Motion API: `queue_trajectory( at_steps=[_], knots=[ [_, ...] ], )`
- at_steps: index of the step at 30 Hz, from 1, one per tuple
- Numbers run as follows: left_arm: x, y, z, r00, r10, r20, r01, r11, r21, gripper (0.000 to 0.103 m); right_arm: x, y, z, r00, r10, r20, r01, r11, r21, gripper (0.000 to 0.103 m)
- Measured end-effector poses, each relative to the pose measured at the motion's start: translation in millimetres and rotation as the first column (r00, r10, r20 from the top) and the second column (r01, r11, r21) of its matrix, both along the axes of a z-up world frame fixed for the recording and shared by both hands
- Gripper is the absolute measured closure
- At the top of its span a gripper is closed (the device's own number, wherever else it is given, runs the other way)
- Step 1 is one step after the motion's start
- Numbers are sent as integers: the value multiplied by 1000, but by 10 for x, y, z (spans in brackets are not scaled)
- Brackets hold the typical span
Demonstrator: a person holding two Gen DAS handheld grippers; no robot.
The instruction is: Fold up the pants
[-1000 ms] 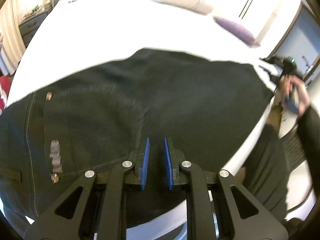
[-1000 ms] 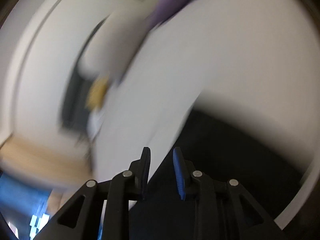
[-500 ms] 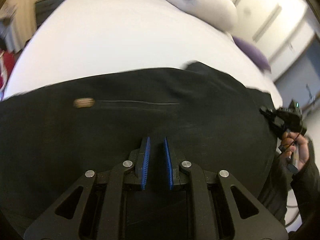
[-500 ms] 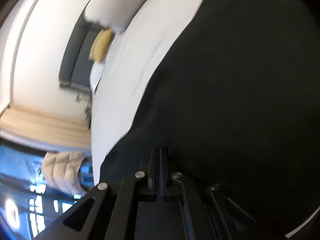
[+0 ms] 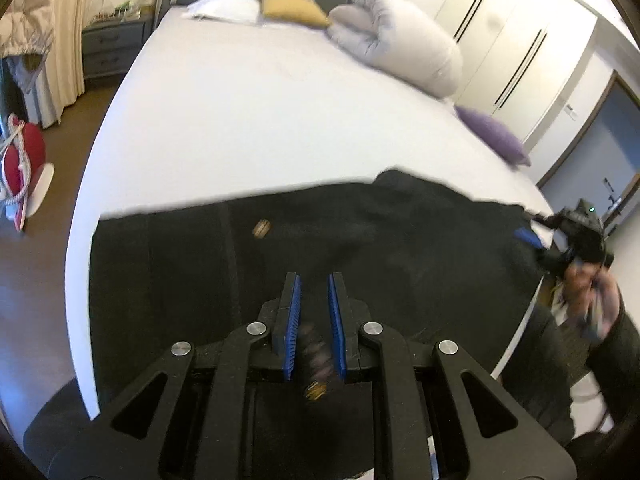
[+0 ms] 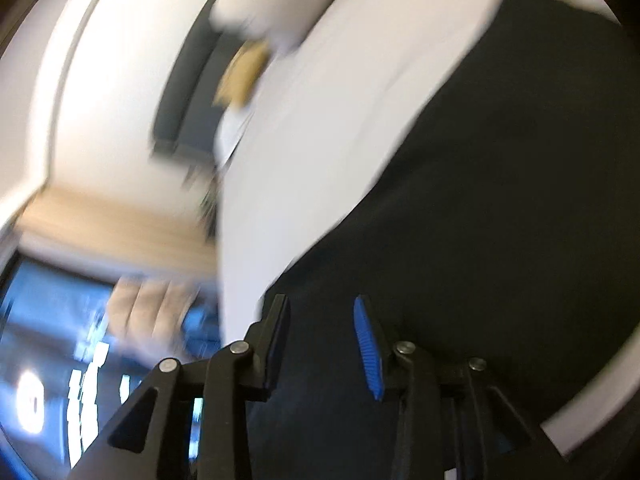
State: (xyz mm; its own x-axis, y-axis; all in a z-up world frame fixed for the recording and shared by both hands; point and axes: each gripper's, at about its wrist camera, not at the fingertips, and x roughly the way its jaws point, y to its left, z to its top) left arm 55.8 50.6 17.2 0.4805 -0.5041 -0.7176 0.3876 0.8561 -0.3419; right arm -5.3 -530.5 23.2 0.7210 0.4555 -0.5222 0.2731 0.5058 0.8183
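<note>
- Left wrist view: the black pants (image 5: 360, 248) lie spread on the white bed (image 5: 260, 120), along the edge nearest the person. Their long axis runs left to right across the picture, and a small brass button (image 5: 262, 227) shows toward the left part.
- The left tongs (image 5: 314, 316) sit low over the middle of the cloth with a narrow gap between the blue pads. A blurred strip with a brass end lies in that gap, but I cannot tell whether it is pinched or merely underneath.
- At the far right end of the garment, the right tongs (image 5: 560, 232) appear small, with the person's right hand (image 5: 592, 304) behind them. They look to be at the cloth's edge there.
- Right wrist view: it is heavily blurred. The right tongs (image 6: 322, 340) stand clearly apart with nothing visible between the pads; dark fabric fills the space just ahead and to the right.
- Judgement: the next fold turns on the garment's length. The right tongs are nearer one end and the left nearer the middle, so bringing the right end across toward the left seems the likely move.
- A folded duvet (image 5: 396, 44), a mustard cushion (image 5: 292, 6) and a purple cushion (image 5: 492, 136) lie well apart from the pants.
</note>
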Motion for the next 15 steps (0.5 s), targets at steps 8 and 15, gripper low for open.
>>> queue_trajectory(
  at_steps=[8,15],
  knots=[
    [277,-964,-462,989,-28,-145,40,996,75,89,229,750,-488,976,197,-91,-186,976,112,85],
    [322,-1034,-541,989,-33,-143,43,997,69,89,68,-632,-520,991,-119,-60,124,990,74,103]
  ],
)
